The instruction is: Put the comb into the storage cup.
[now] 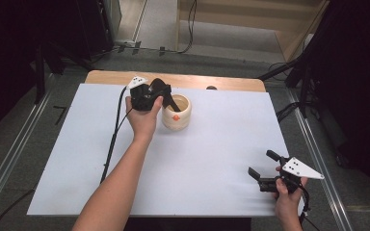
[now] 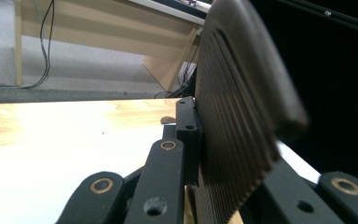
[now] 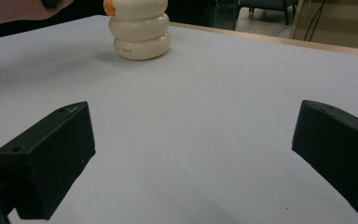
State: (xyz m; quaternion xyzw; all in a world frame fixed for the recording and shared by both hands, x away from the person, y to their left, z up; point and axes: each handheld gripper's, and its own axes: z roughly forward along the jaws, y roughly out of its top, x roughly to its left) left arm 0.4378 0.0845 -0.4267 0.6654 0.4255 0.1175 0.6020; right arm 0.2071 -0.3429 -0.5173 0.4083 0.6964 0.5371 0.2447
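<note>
The white sheet (image 1: 188,159) covers nearly the whole table (image 1: 111,77), leaving a strip of bare wood along the far edge. Its left half is open apart from the forearm and the trailing black cable, and the broad middle, from the near edge up to the cup, is bare.

The left gripper (image 1: 169,102) is held at the far left-centre of the sheet, right against the cream ribbed cup (image 1: 176,115). One black jaw dips inside the cup's mouth, the other stays outside its left wall, and the hand (image 1: 143,118) touches the cup's side. In the left gripper view a ribbed jaw pad (image 2: 242,116) rises close to the lens (the cup wall itself cannot be made out there), so whether the jaws are pinched on the rim or merely straddle it cannot be told.

The right gripper view shows what the high view hides: the cup's stacked, bulging rings (image 3: 140,28) and an orange mark near its top.

The right gripper (image 1: 261,166) hovers near the sheet's near right corner, well apart from the cup, its jaws spread wide with nothing between them.
</note>
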